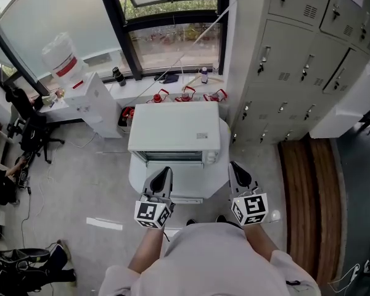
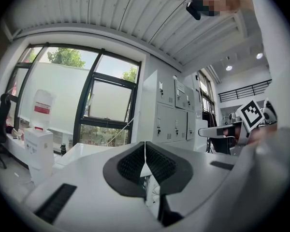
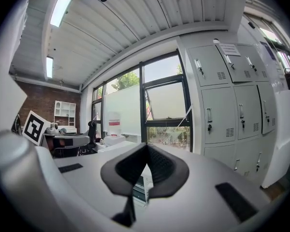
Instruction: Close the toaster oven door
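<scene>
Toaster oven (image 1: 174,130) sat just ahead, door (image 1: 194,184) apparently dropped open; with left gripper (image 1: 164,172) and right gripper (image 1: 236,170) both pinched empty, I judged the door rigid, light, hinged, best nudged under its front edge.

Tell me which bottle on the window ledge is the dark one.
The left bottle, nearest the water dispenser, is black; the right bottle is pale with a dark cap.
</scene>
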A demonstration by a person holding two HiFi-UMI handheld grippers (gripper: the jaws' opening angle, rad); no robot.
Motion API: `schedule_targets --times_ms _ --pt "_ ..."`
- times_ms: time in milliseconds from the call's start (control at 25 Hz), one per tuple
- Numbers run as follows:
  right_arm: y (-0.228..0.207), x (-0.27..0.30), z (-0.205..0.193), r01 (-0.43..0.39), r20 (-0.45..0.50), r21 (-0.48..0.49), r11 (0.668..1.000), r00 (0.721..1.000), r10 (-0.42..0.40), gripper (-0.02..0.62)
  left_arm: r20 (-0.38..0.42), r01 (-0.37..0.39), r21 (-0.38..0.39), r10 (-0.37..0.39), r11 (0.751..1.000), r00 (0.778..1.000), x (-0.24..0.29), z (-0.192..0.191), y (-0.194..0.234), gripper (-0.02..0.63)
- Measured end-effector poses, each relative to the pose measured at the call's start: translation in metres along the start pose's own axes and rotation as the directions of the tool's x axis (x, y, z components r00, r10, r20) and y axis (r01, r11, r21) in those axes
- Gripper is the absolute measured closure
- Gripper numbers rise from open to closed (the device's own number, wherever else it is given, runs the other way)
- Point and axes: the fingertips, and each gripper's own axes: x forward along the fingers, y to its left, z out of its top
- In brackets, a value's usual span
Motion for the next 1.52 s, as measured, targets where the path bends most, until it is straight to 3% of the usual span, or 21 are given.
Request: schedule_targets --times_ms 680,1200,1520 --pt "-0.029 -0.004 -0.009 -0.051 -0.025 0.008 0.999 0.998 0.051 0.588 -0.042 -0.030 0.003 0.030 1.000 0.999 0.017 -0.016 -0.025 0.584" --pt "-0.025 -0.005 -0.022 -0.062 -0.071 -0.004 0.998 0.996 0.061 0.588 -0.086 -0.047 -0.038 0.043 0.998 0.995 0.004 -0.061 -0.022 0.584" --pt "-0.022 -0.003 -0.035 -0.046 -0.110 0.004 0.999 0.993 0.046 0.588 -0.128 -0.033 -0.003 0.032 0.999 0.991 -0.007 -0.101 -0.016 0.584"
